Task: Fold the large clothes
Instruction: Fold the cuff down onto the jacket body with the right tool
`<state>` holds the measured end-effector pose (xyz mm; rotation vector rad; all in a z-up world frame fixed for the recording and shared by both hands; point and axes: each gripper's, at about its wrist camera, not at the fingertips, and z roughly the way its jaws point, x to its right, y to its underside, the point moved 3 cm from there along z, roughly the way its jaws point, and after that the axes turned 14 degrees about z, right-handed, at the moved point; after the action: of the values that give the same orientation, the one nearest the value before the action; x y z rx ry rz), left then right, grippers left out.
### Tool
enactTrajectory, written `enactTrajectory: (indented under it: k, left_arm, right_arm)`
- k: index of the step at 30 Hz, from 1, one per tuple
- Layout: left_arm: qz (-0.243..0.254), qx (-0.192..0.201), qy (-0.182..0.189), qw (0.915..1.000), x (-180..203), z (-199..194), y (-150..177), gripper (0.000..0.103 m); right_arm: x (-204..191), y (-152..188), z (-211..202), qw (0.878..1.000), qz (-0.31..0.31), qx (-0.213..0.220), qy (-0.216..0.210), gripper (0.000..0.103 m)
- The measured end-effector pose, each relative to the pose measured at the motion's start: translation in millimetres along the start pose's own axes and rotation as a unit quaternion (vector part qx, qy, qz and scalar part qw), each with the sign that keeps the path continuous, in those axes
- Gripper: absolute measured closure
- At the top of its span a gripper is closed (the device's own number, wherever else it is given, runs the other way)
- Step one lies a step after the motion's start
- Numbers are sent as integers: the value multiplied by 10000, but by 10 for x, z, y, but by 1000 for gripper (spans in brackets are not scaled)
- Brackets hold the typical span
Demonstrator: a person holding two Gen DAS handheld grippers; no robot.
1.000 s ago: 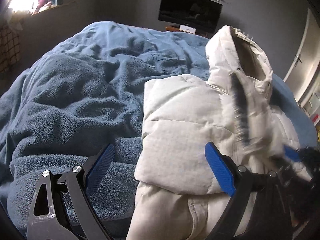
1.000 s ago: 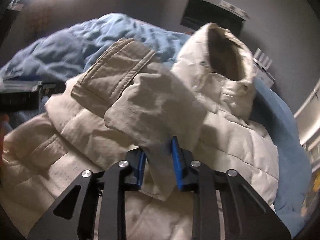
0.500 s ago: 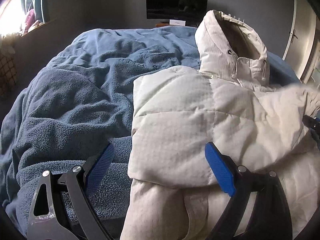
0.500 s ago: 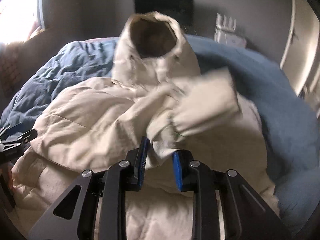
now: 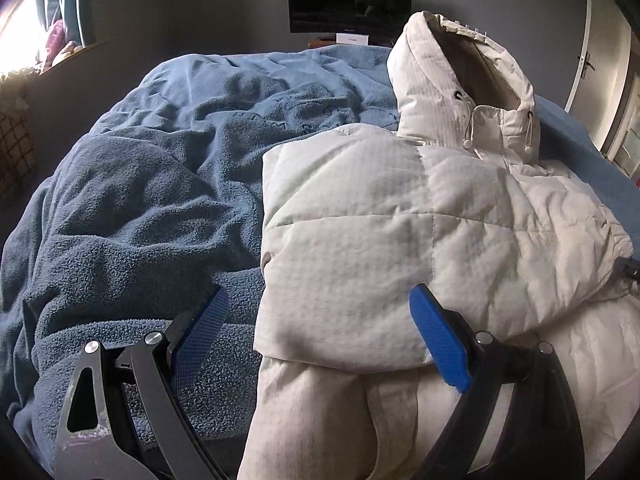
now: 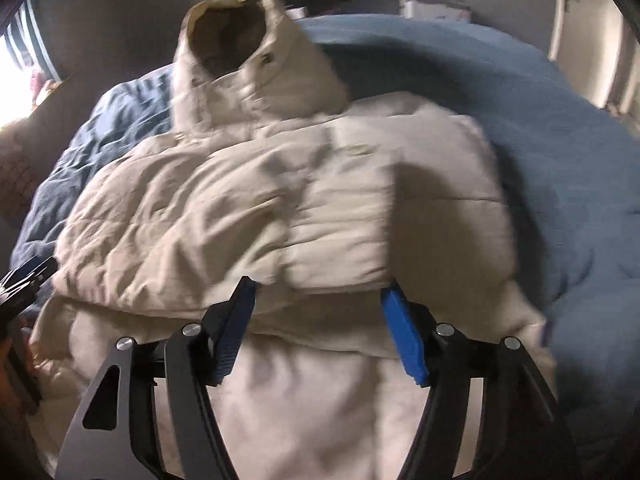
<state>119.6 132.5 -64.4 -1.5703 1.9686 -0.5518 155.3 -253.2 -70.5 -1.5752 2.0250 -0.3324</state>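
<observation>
The left tongs (image 5: 320, 332) angle steeply down over the near edge of the bed (image 5: 132, 216), their blue ribbed pads spread wide with nothing gripped: one pad hangs over the blue fleece blanket (image 5: 120, 248), the other over the white puffer jacket (image 5: 400, 232). The right tongs (image 6: 320, 320) tilt down in much the same way above the jacket's lower half, and their jaws are opening, with no cloth pinched between them (this view is blurred, so fine detail is lost). The jacket (image 6: 280, 208) lies flat on the bed, quilted in soft square panels, both sleeves folded across the chest so that it forms a thick padded block. Its hood (image 5: 464, 84) stands upright at the far end, stiff and open like a cowl, with drawcords and small toggles hanging at the collar. The blanket beside it is nubbly and rumpled into deep folds, and a dark flat screen (image 5: 350, 2) hangs on the grey wall beyond
</observation>
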Motion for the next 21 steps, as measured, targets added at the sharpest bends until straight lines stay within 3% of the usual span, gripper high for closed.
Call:
enactTrajectory:
  k: [2, 4, 14, 16, 18, 21]
  left_arm:
    - [47, -3, -8, 10000, 20, 4, -7, 15]
    - [81, 1, -20, 10000, 38, -5, -13, 15]
    - [124, -68, -30, 9999, 58, 20, -8, 15]
    - [131, -81, -21, 9999, 58, 32, -7, 15]
    - [134, -96, -10, 9999, 63, 44, -6, 15]
    - [139, -109, -12, 9998, 71, 52, -2, 15]
  right_arm:
    - [49, -62, -67, 9992, -93, 270, 269, 41]
    - [78, -128, -82, 9995, 26, 303, 127, 41]
    - [149, -152, 347, 9959, 673, -377, -472, 42]
    - [157, -129, 357, 9966, 614, -334, -429, 52]
    - [118, -106, 301, 9989, 359, -104, -281, 79]
    - [83, -104, 155, 9995, 132, 241, -151, 85]
